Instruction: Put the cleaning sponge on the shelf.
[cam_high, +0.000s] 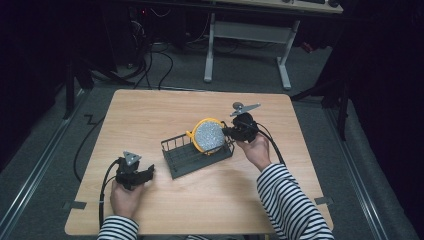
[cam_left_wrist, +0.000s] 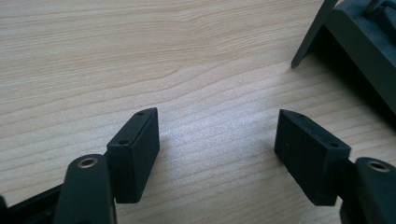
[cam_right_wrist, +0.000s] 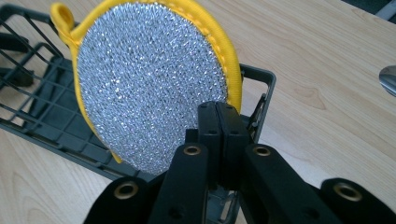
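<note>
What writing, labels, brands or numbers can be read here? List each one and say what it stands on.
There are none to read. The round silver pad with yellow trim, the dark wire basket, the wooden table and both grippers, left and right, carry no legible words, numbers or signs. The desk and cables behind the table are too dark and small to tell.
</note>
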